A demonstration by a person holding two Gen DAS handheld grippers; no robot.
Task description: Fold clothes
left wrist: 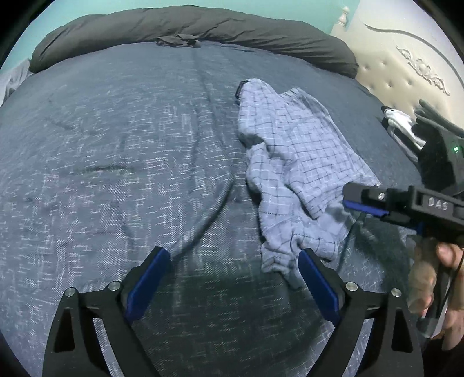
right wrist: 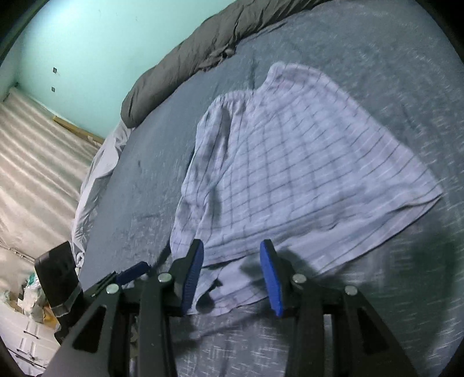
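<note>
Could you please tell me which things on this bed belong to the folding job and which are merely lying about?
Belonging to the job:
- checked shirt, crumpled on the blue bedspread
- left gripper, open
- right gripper, open, held over the shirt's near edge

Lying about:
- grey duvet
- small dark garment beside it
- black-and-white clothing near the headboard

Pale blue checked shirt (left wrist: 293, 162) lies rumpled, partly folded, on blue bedspread (left wrist: 116, 145), near bed's right side.

blue-grey bed (left wrist: 116, 145) bears checked shirt (left wrist: 295, 150) and grey duvet (left wrist: 203, 26).
</note>
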